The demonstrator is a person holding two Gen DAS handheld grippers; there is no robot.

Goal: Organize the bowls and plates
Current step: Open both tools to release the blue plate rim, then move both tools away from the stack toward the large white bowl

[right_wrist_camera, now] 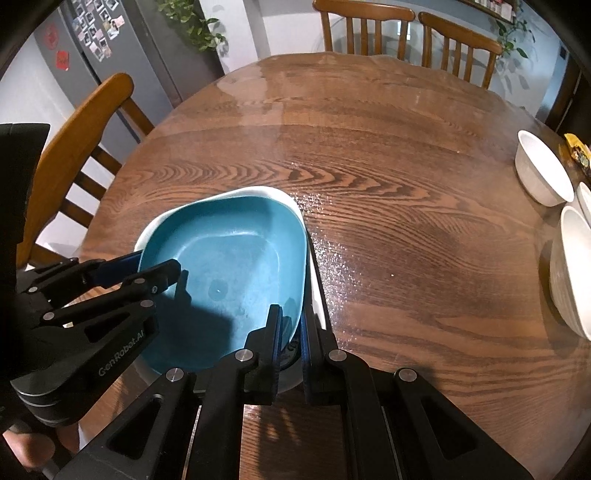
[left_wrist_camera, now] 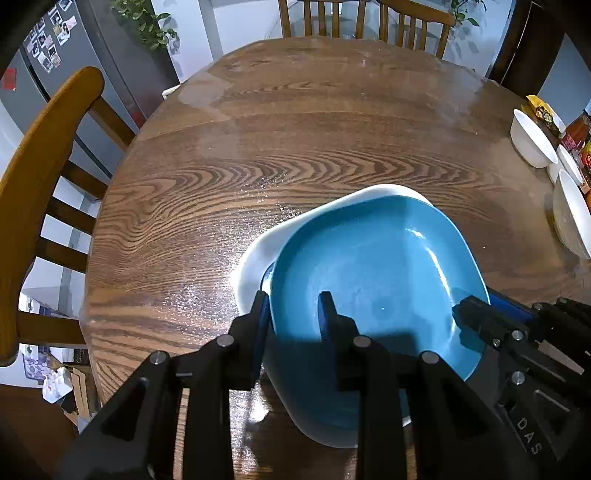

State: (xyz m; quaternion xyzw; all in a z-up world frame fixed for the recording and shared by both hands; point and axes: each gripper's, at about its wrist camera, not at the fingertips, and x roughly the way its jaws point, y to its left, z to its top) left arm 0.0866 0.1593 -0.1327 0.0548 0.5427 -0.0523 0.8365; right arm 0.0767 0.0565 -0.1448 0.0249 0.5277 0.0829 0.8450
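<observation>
A blue square-ish plate [left_wrist_camera: 369,266] [right_wrist_camera: 229,251] lies on top of a white plate [left_wrist_camera: 258,251] [right_wrist_camera: 255,192] near the front of the round wooden table [left_wrist_camera: 295,129]. My left gripper [left_wrist_camera: 294,314] [right_wrist_camera: 159,263] straddles the blue plate's left rim, one pad under the edge and one finger on the inside, shut on it. My right gripper [right_wrist_camera: 291,325] [left_wrist_camera: 484,306] pinches the blue plate's right rim, jaws nearly together. The white plate shows only as a rim around the blue one.
White bowls [left_wrist_camera: 532,140] [right_wrist_camera: 539,170] stand at the table's right edge, a larger one [left_wrist_camera: 572,214] [right_wrist_camera: 572,269] nearest. Food packets [left_wrist_camera: 543,110] lie behind them. Wooden chairs [left_wrist_camera: 44,166] [right_wrist_camera: 369,22] ring the table; a fridge [right_wrist_camera: 110,55] stands at the back left.
</observation>
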